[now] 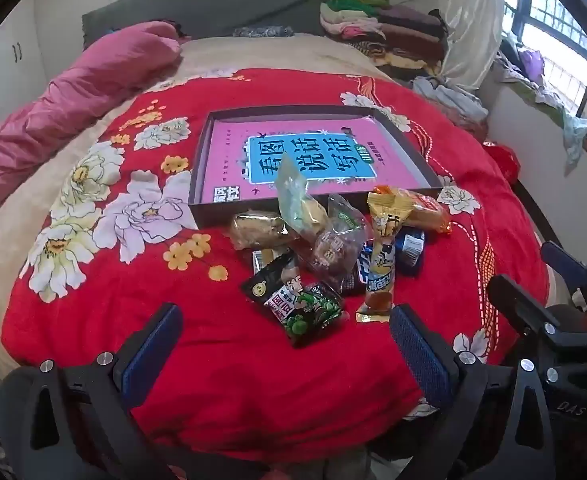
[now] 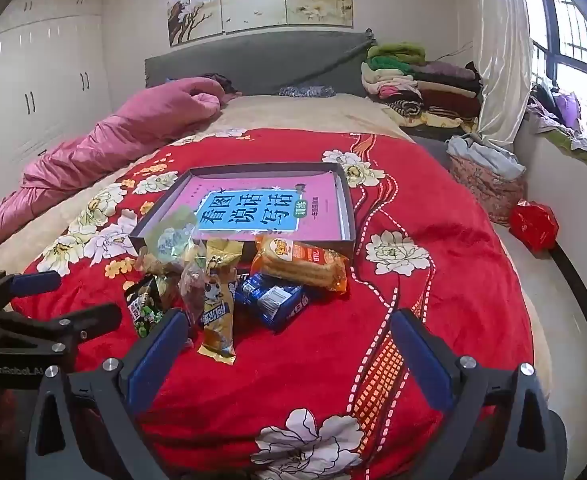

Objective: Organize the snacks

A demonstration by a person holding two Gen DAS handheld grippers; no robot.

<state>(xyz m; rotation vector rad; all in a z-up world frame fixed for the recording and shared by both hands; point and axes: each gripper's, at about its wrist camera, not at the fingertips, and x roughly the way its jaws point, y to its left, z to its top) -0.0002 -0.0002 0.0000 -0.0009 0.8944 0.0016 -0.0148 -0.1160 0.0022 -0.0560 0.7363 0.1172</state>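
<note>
Both tongs are held wide and empty above the red blanket (image 1: 93, 320): the left gripper (image 1: 285, 332) and the right gripper (image 2: 289, 336). Just beyond them the snacks (image 1: 325, 256) are heaped, a green-pea pack (image 1: 305, 312) nearest, an orange pack (image 2: 301, 264) farther. Behind the heap, touching it, a shallow box (image 1: 409, 148) is seen holding a pink book (image 1: 229, 152).
</note>
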